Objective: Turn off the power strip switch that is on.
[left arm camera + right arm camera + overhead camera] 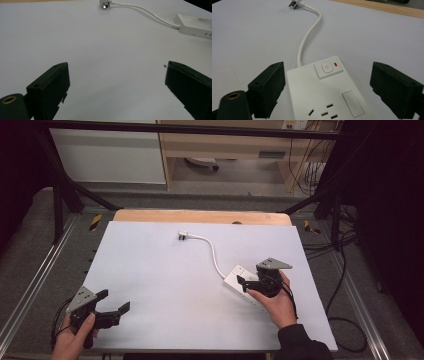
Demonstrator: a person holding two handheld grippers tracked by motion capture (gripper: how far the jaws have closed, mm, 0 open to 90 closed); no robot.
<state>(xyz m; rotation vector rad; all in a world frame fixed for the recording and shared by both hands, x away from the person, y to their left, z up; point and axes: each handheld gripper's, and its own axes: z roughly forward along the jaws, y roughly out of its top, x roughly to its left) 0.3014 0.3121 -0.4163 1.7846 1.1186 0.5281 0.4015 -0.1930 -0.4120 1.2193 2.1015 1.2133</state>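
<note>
White tabletop (165,285), right gripper (327,85) fingers wide astride untouched power strip (324,97), left gripper (116,82) fingers wide, empty, plug (183,236) far off

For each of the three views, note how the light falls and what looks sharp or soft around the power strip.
High view: the white table sheet is evenly lit, its surroundings dark, and the picture is slightly soft. Left gripper view: the near black jaws are blurred and dim, the plug far off. Right gripper view: the power strip is sharp and brightly lit without harsh glare, between blurry jaws.
</note>
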